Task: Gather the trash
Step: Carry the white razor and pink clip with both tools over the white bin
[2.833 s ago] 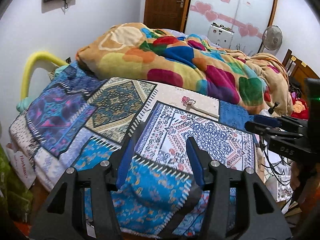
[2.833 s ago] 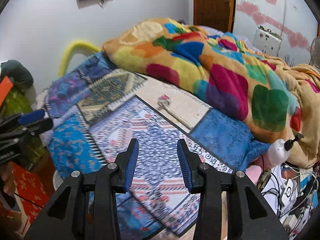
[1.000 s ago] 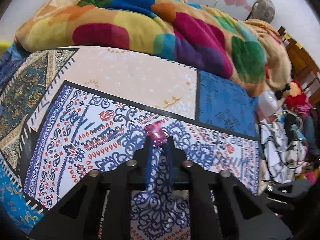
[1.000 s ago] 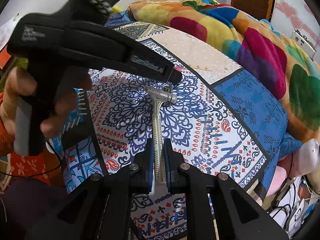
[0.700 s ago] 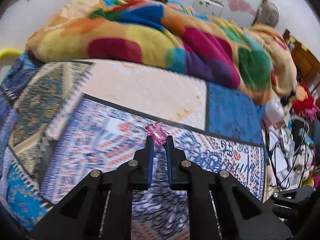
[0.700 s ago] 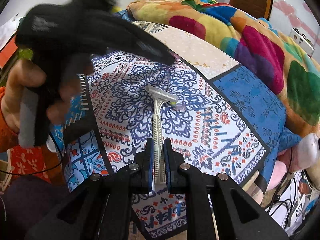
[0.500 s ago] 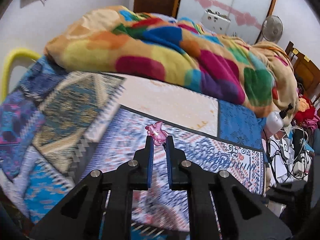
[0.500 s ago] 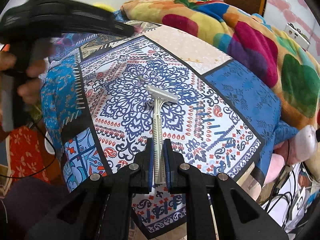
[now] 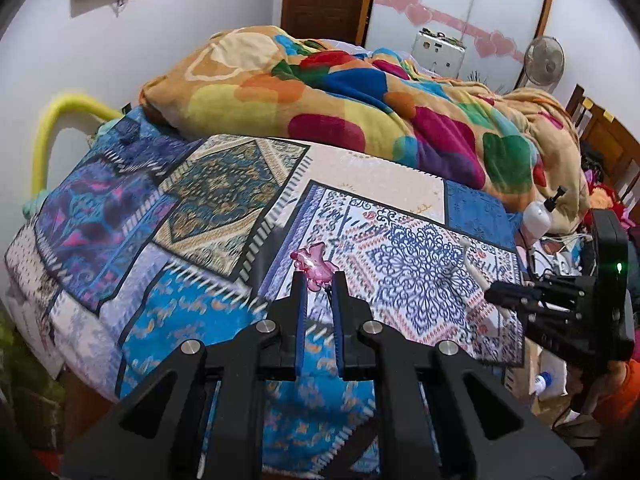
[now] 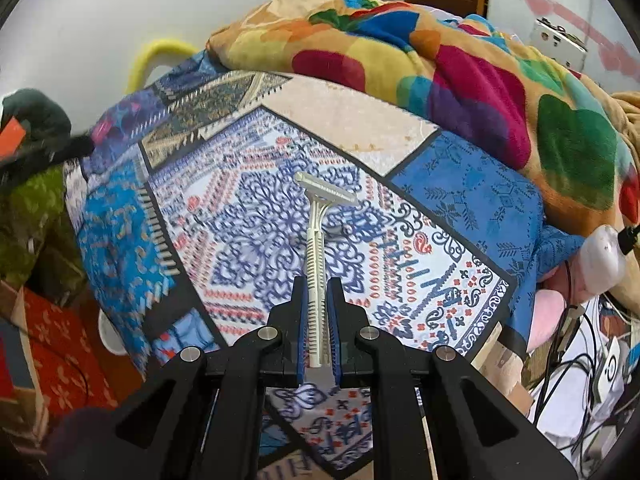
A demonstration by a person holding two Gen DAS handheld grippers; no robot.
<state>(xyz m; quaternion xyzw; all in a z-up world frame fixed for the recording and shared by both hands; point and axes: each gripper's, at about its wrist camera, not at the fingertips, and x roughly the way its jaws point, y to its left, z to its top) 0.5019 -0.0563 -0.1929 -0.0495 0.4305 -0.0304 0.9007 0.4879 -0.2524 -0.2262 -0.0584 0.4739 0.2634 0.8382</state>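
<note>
Pink crumpled plastic wrapper [image 9: 314, 266] sits pinched in the left gripper [image 9: 319, 280], held above the patchwork bedspread [image 9: 208, 208]. Over the same bedspread, the right gripper [image 10: 317, 286] clamps the handle of a pale disposable plastic razor [image 10: 318, 224], head pointing away.

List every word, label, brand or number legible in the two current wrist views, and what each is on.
None can be read.
Box at the wardrobe: any marks too small.
Grippers: no lettering visible.
Bedspread: ornament only, no words.
</note>
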